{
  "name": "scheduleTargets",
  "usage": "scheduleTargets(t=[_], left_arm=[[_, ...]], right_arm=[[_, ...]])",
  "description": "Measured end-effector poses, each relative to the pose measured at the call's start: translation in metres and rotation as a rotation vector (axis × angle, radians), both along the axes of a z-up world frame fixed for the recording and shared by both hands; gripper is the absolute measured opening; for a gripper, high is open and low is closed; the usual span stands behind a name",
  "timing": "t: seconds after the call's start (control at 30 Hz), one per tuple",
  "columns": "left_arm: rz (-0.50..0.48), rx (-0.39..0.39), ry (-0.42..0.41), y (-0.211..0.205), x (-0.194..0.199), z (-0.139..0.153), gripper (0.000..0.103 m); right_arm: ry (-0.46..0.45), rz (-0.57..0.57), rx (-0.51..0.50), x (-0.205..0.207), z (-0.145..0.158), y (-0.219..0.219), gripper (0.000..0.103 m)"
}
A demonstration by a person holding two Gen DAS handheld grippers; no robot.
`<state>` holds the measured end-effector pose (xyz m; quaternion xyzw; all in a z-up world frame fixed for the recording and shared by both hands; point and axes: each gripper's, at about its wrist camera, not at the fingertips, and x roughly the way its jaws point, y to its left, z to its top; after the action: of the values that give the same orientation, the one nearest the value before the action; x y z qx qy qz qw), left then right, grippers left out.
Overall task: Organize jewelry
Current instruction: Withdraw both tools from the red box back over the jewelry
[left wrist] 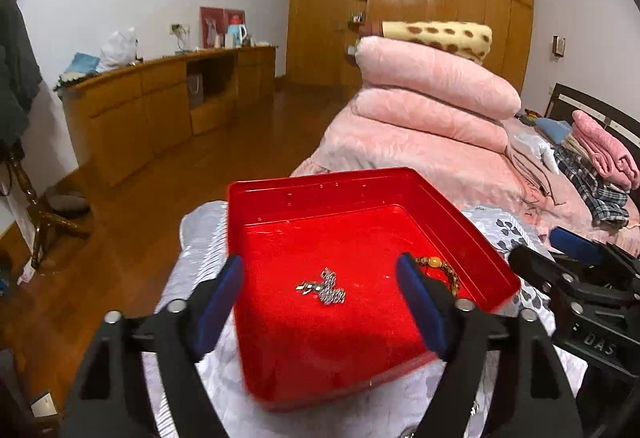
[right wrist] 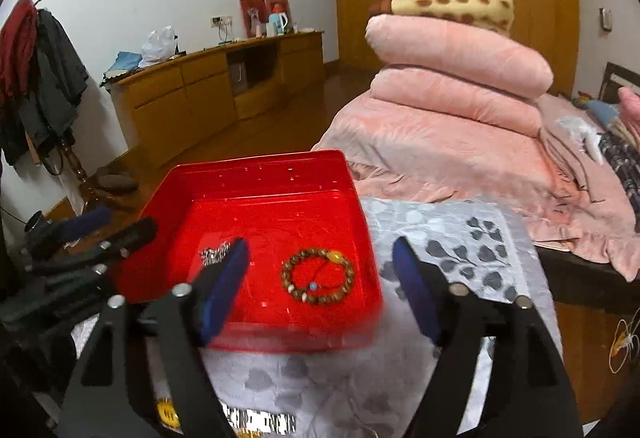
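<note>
Both my claws, left gripper (left wrist: pixel 320 302) and right gripper (right wrist: pixel 320 286), wide, empty; red tray (right wrist: pixel 256 173) mid-frame holds bead bracelet (right wrist: pixel 318 276), silver chain (left wrist: pixel 324 288).

red tray (right wrist: pixel 256 173): glossy plastic | bracelet (right wrist: pixel 318 275): wooden beads | chain (left wrist: pixel 325 288): shiny metal | blankets (left wrist: pixel 432 93): plush cloth

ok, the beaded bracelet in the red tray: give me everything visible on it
The beaded bracelet is a closed loop of brown, wood-looking round beads, with one larger amber-yellow bead at its upper right, a few pale beads at the lower left, and a small blue bead on a short dark cord inside the loop. It lies flat on the floor of the red tray, in the near right part, apart from the silver piece. Neither the right gripper nor the left gripper touches it; both are open.
</note>
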<state>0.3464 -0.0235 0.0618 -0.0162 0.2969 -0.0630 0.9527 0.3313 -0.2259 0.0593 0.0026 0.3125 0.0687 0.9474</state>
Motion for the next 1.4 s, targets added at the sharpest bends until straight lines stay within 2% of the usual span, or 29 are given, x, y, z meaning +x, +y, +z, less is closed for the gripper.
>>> scheduleTargets(t=[0.17, 0.37, 0.5, 0.7, 0.97, 1.4], left_arm=[[0.011, 0.014, -0.007, 0.008, -0.032, -0.004, 0.082], [0.037, 0.018, 0.017, 0.019, -0.081, -0.022, 0.083], [0.077, 0.032, 0.012, 0.022, -0.114, -0.034, 0.089], [0.083, 0.030, 0.054, 0.017, -0.147, -0.052, 0.092], [0.032, 0.053, 0.133, 0.005, -0.162, -0.070, 0.092], [0.015, 0.061, 0.185, 0.003, -0.164, -0.085, 0.092]], right_arm=[[-0.009, -0.016, 0.018, -0.037, -0.003, -0.012, 0.082], [-0.004, -0.035, 0.056, -0.084, -0.016, -0.017, 0.082], [0.014, -0.058, 0.061, -0.115, -0.032, -0.015, 0.086], [0.094, -0.073, 0.102, -0.149, -0.060, -0.011, 0.087], [0.176, -0.071, 0.051, -0.164, -0.081, -0.003, 0.086], [0.282, -0.030, 0.028, -0.153, -0.098, 0.004, 0.075]])
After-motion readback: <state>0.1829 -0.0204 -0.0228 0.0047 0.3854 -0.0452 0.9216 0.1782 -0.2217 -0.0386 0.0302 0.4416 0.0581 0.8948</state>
